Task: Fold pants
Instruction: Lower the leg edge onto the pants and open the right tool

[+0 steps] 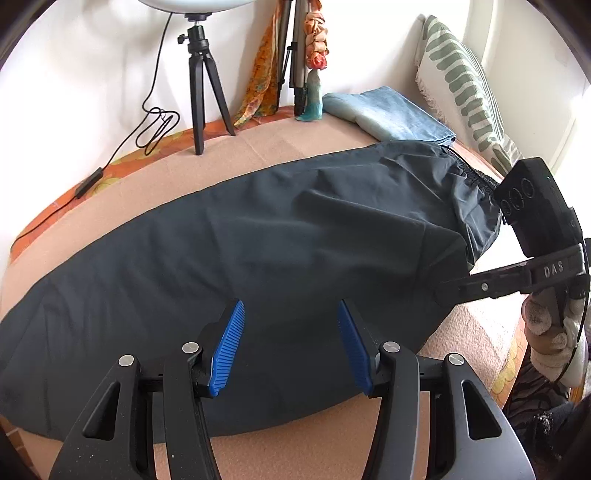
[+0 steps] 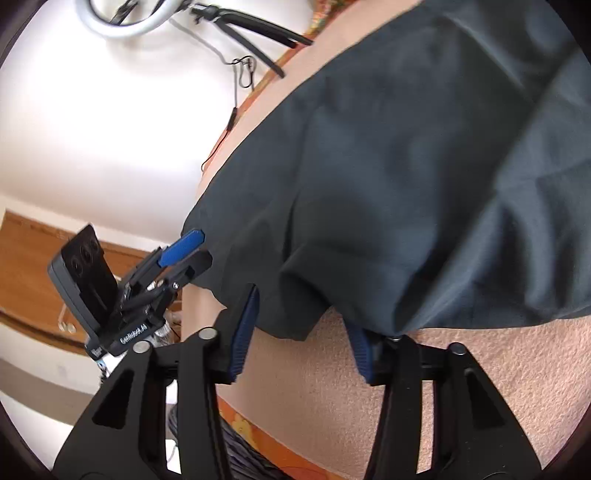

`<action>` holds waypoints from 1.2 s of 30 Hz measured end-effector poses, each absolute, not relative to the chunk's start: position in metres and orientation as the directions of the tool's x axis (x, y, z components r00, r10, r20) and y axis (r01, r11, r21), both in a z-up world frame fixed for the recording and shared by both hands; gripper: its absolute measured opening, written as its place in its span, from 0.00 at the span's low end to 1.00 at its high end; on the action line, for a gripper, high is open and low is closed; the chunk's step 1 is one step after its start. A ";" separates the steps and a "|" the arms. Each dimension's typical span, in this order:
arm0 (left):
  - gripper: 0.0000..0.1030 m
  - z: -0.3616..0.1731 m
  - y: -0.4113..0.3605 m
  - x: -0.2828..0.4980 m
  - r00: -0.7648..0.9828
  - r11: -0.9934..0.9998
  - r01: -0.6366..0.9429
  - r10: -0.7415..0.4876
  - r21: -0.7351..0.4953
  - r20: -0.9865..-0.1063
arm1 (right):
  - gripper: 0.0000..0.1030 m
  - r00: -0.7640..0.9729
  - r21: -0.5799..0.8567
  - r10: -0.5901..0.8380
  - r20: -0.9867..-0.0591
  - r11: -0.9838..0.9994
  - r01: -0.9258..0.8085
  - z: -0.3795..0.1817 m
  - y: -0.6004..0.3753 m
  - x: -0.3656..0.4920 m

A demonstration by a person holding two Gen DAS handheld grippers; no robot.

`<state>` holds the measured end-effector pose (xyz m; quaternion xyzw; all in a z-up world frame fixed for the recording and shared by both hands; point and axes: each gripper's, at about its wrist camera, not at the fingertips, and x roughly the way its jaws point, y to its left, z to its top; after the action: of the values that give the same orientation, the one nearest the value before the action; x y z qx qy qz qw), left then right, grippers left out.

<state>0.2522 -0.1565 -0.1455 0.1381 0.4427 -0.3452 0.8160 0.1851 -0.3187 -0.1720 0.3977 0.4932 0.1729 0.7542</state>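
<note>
The pants (image 1: 229, 236) run out of the left wrist view at the left edge, so the leg ends cannot be seen; the waistband end is partly covered by the right gripper (image 1: 443, 290), whose fingertips are lost against the dark cloth. In the right wrist view the pants (image 2: 406, 166) are blurred and cut by the top and right edges, and their hem drapes over the right gripper (image 2: 299, 314), hiding the tip of the right-hand finger (image 2: 360, 350). The ring light (image 1: 192, 3) is cropped at the top. The jeans (image 1: 391, 110) are partly hidden behind the pants. The pillow (image 1: 465, 85) has its lower end behind the gripper.
</note>
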 end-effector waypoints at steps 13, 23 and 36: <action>0.50 -0.135 -0.067 0.261 0.460 0.840 0.538 -0.355 -0.062 -0.814 | 0.08 0.350 0.370 0.472 -0.810 0.872 -0.320 -0.147 -0.187 0.211; 0.50 -0.129 -0.033 0.260 0.492 0.871 0.487 -0.334 -0.064 -0.804 | 0.08 0.380 0.924 0.846 -0.374 0.375 0.076 -0.137 -0.275 0.212; 0.50 -0.149 -0.081 0.201 0.298 0.749 0.627 -0.484 -0.213 -0.823 | 0.36 0.394 0.751 0.669 -0.630 0.654 0.091 -0.155 -0.291 0.201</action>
<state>0.2013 -0.0810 -0.1490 0.0745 0.4809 -0.3462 0.8021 0.2012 -0.2909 -0.1553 0.3685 0.5155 0.1931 0.7491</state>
